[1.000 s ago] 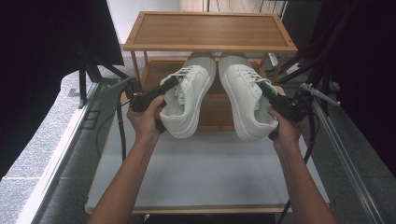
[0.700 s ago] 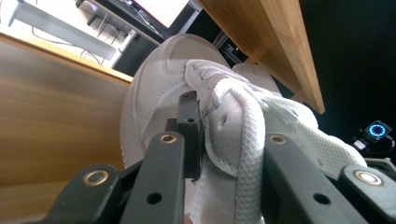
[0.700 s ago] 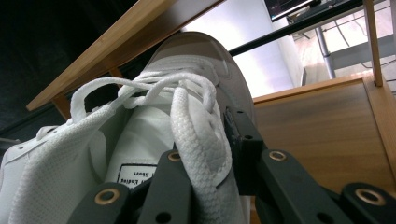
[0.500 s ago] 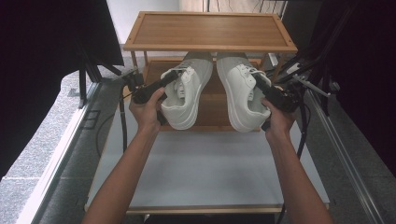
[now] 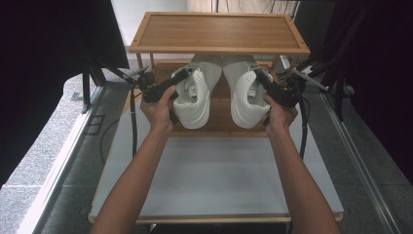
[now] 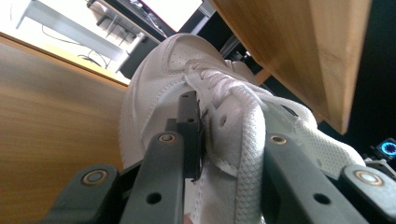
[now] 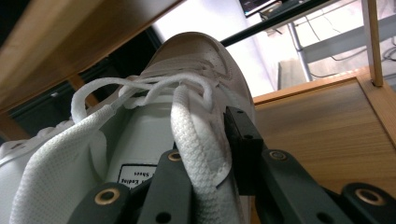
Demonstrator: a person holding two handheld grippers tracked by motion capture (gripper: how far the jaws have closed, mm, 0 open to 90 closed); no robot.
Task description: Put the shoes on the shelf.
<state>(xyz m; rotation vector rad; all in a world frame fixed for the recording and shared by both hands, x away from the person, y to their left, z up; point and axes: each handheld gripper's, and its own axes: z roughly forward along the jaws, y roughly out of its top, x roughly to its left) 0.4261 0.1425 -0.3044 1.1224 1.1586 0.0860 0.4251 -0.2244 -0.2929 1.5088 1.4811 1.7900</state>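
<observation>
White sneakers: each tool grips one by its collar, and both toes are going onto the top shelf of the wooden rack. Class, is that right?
Not quite. The white sneakers are going under the top shelf, onto the lower shelf, as the high view shows. Each tool does grip one by its collar.

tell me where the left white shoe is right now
In the high view the left white shoe sits left of centre, clamped at its collar by the left gripper, toe under the rack's top shelf, beside the right shoe.

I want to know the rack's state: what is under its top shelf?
Under the top shelf, two white sneakers, left and right, go toes-first over the lower shelf. Their toes and the shelf's back are covered.
</observation>
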